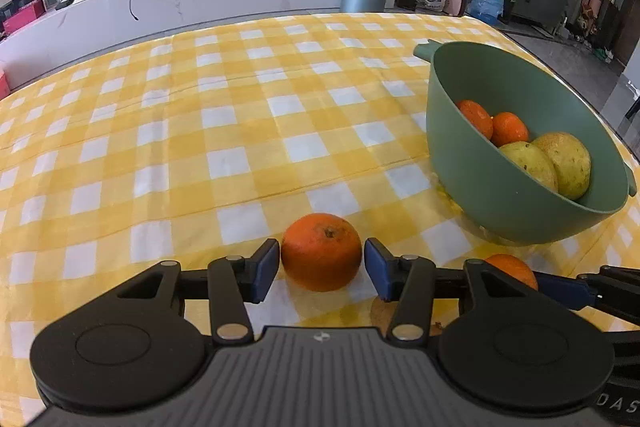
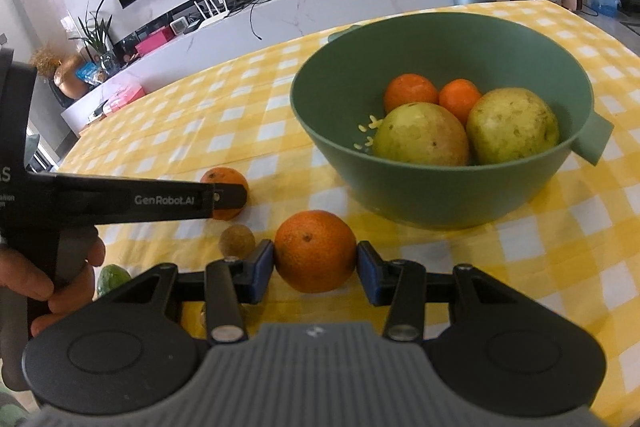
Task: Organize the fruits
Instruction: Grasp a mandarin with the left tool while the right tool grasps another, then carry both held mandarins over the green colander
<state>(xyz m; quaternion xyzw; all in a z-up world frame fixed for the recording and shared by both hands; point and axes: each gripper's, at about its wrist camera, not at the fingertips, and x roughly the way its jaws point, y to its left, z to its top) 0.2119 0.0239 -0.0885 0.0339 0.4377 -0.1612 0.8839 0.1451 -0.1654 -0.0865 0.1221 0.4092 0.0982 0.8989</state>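
Your left gripper pointed down at the near orange, which sat on the surface. Its jaws stood on both sides, very close, but I cannot tell if they squeezed it. Your right gripper had its jaws clenched on the other orange, both pads touching its sides, just in front of the green bowl. The bowl already held two oranges and two yellow-green fruits, so I think you took one orange in each hand to drop both in there. A small brown fruit waited nearby
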